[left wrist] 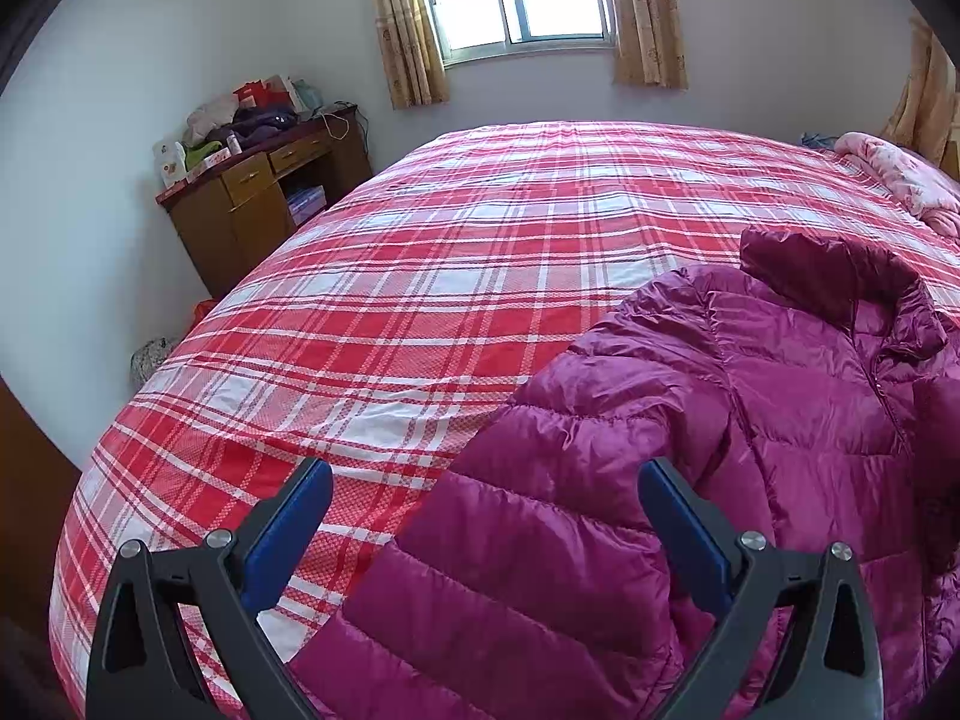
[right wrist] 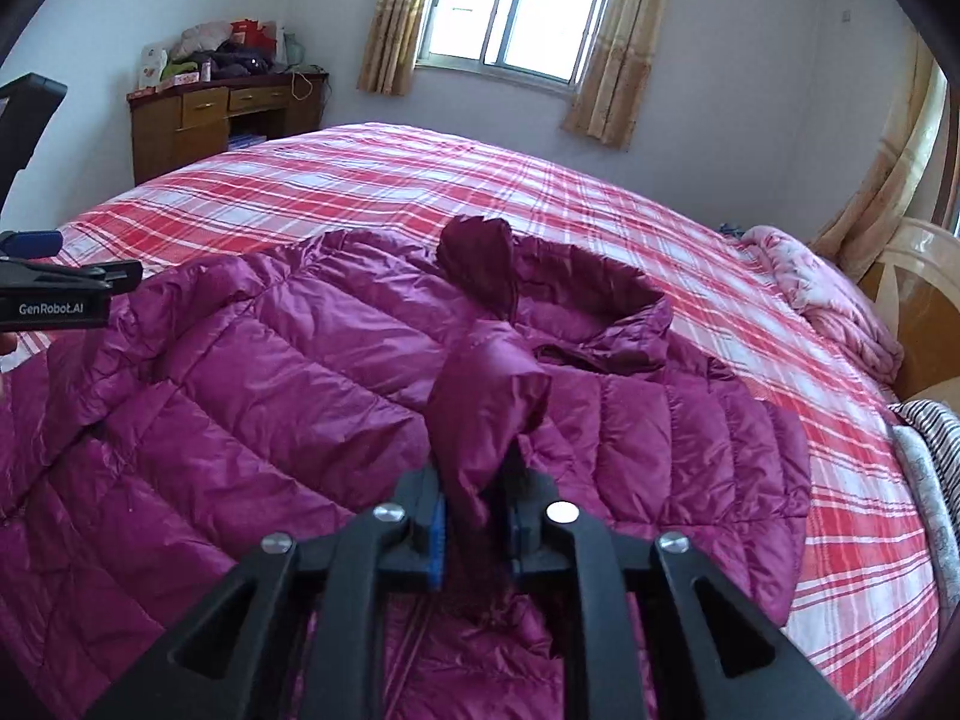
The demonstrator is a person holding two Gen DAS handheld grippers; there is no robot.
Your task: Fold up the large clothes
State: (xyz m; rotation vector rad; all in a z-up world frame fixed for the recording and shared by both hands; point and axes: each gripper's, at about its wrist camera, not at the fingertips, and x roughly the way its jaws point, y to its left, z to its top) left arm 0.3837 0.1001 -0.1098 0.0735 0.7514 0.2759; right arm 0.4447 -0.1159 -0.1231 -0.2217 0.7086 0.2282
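Observation:
A magenta quilted down jacket (right wrist: pixel 270 360) lies spread on the plaid bed, collar toward the far side. It also shows in the left wrist view (left wrist: pixel 750 396). My right gripper (right wrist: pixel 474 516) is shut on a jacket sleeve (right wrist: pixel 486 402) and holds it lifted over the jacket's front. My left gripper (left wrist: pixel 486 480) is open, jaws wide apart, hovering above the jacket's left sleeve (left wrist: pixel 516 570). The left gripper also shows in the right wrist view (right wrist: pixel 36 252) at the left edge.
The bed has a red and white plaid sheet (left wrist: pixel 420 252). A pink quilt (right wrist: pixel 840 306) is bunched at the right end. A wooden desk (left wrist: pixel 264 198) with clutter stands by the far wall. Striped fabric (right wrist: pixel 936 432) lies at the right edge.

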